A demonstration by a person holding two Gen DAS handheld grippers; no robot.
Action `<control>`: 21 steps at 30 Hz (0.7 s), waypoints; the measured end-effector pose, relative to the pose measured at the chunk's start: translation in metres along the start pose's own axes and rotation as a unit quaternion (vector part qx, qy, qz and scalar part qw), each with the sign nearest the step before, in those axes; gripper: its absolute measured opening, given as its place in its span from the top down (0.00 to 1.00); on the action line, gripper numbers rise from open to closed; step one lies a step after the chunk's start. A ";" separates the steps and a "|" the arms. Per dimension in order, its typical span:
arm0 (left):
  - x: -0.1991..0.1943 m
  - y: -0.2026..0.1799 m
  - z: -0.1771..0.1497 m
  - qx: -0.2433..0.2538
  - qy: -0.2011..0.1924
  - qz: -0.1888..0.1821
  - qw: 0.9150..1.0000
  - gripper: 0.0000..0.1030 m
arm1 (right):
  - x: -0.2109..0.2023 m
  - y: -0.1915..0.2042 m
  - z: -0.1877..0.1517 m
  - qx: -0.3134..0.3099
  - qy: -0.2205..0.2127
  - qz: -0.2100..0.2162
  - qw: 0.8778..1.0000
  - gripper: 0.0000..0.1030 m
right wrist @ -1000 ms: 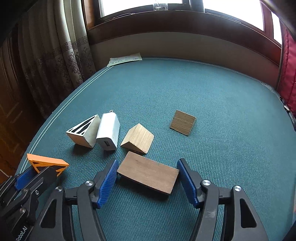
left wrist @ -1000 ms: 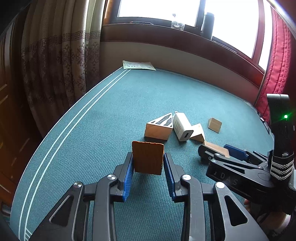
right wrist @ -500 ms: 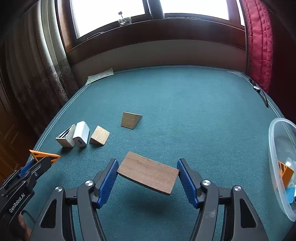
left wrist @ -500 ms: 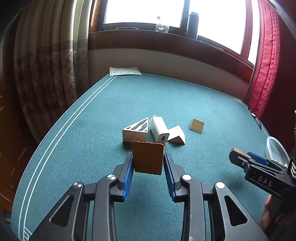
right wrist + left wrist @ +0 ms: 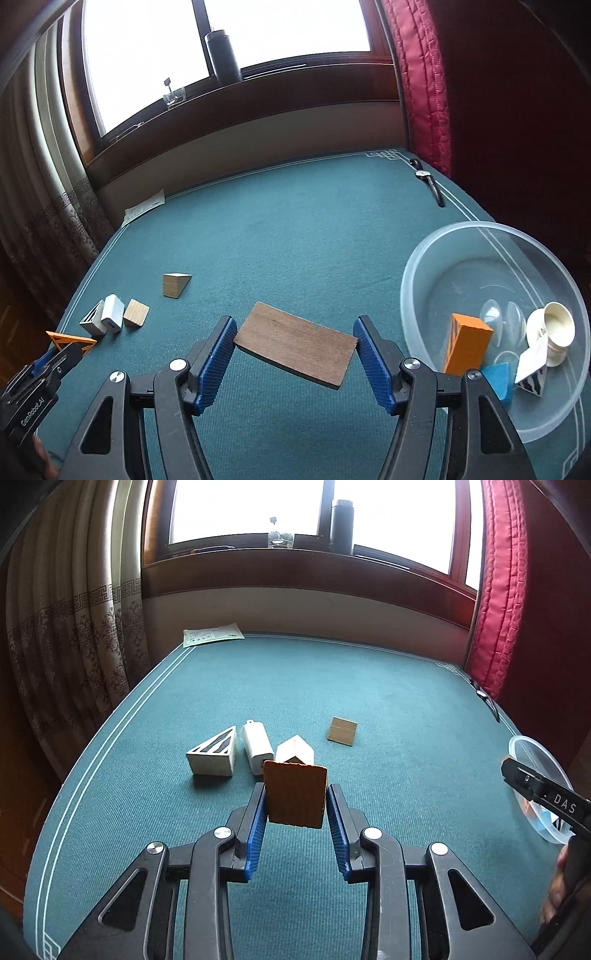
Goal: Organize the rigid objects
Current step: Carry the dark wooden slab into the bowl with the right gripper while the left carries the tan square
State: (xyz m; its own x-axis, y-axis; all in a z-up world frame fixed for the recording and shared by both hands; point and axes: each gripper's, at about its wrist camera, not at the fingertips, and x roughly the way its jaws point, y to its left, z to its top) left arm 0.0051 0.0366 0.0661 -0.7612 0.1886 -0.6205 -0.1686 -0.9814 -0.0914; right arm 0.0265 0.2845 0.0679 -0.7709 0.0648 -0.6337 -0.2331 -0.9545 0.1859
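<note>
Wooden board (image 5: 295,345), flat and brown, was clamped by its short ends between the right gripper's (image 5: 294,349) blue pads, raised off the green table (image 5: 295,229) just left of the clear bowl (image 5: 424,258). That bowl held an orange block (image 5: 467,341) and a cream cup (image 5: 554,326). The left gripper (image 5: 296,801) pinched an orange wedge (image 5: 295,794), well left of the bowl, near a white charger (image 5: 257,746).

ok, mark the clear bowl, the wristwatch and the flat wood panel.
clear bowl (image 5: 436,254): right wrist view, far-left rim.
wristwatch (image 5: 421,172): right wrist view, dial.
flat wood panel (image 5: 295,343): right wrist view, top face centre.
</note>
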 end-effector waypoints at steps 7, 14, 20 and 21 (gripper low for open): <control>-0.001 -0.028 0.004 0.028 -0.002 -0.013 1.000 0.68 | -0.013 -0.040 0.003 0.026 -0.016 -0.030 0.999 0.34; -0.001 -0.059 0.007 0.055 -0.003 -0.030 0.998 0.68 | -0.023 -0.076 0.003 0.048 -0.026 -0.060 0.997 0.34; -0.003 -0.082 0.013 0.074 -0.006 -0.049 0.996 0.68 | -0.028 -0.104 0.001 0.075 -0.033 -0.084 0.993 0.27; -0.003 -0.086 0.014 0.076 -0.007 -0.052 0.996 0.68 | -0.029 -0.109 0.000 0.078 -0.035 -0.087 0.993 0.25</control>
State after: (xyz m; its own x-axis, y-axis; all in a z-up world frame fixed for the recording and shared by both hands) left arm 0.0131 0.1207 0.0864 -0.7431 0.2895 -0.6034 -0.3388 -0.9402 -0.0338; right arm 0.0743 0.3862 0.0660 -0.7488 0.2493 -0.6141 -0.4510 -0.8707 0.1964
